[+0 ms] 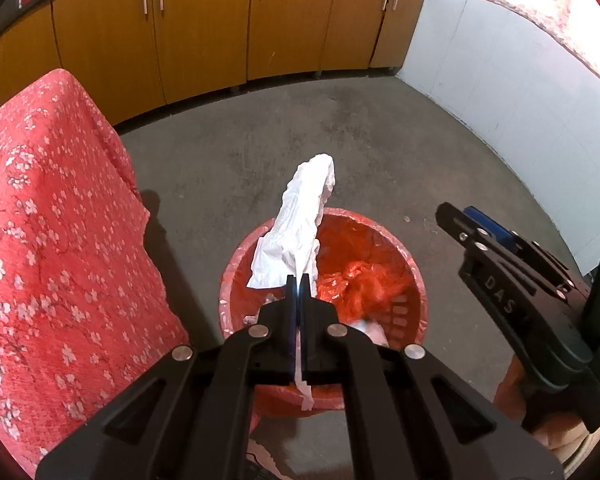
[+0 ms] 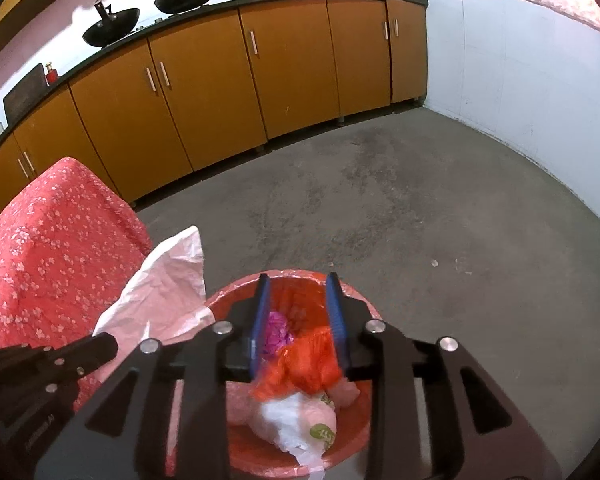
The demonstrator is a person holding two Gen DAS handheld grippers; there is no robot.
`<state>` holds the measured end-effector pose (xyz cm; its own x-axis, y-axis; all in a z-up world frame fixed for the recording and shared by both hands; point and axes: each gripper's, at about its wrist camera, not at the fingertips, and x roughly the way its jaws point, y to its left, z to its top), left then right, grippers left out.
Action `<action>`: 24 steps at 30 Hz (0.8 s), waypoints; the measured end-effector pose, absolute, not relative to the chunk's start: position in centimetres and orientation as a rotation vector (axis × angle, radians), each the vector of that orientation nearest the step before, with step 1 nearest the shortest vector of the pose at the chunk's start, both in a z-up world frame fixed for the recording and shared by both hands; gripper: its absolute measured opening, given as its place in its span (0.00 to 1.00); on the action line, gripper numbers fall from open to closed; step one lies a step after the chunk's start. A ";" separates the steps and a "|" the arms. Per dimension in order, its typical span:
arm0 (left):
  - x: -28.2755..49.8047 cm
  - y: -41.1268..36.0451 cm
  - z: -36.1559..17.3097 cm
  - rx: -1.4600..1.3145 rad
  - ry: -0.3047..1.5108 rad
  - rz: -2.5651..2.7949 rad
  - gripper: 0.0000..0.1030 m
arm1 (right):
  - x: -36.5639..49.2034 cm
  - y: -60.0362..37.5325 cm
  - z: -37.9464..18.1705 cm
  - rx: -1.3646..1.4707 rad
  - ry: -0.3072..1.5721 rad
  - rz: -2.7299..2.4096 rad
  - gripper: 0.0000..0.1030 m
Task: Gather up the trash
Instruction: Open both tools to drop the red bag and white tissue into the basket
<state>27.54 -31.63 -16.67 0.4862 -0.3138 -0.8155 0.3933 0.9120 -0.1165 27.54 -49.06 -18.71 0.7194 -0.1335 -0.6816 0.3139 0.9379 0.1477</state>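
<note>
A red trash basket (image 1: 418,276) with a red liner stands on the grey floor. My left gripper (image 1: 299,284) is shut on a crumpled white paper (image 1: 300,216), which sticks up over the basket's left rim. My right gripper (image 2: 298,280) hangs over the basket (image 2: 224,294) with its jaws apart and nothing pressed between the blue pads. Below it, inside the basket, lie an orange plastic bag (image 2: 304,364), a purple scrap (image 2: 276,330) and a white bag (image 2: 296,420). In the left wrist view the right gripper (image 1: 456,216) sits right of the basket, with the orange bag (image 1: 360,284) inside it. The white paper (image 2: 160,292) and the left gripper (image 2: 100,350) show at lower left.
Furniture draped in a red floral cloth (image 1: 40,240) stands close to the basket's left. Orange cabinets (image 2: 220,92) line the far side, with two woks (image 2: 112,32) on the counter. A white wall (image 2: 520,80) closes the right. A small scrap (image 2: 434,263) lies on the floor.
</note>
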 end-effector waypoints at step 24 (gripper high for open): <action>27.2 -29.9 -14.1 0.017 0.906 -0.422 0.17 | 23.7 -49.8 -15.9 0.267 0.677 -0.295 0.30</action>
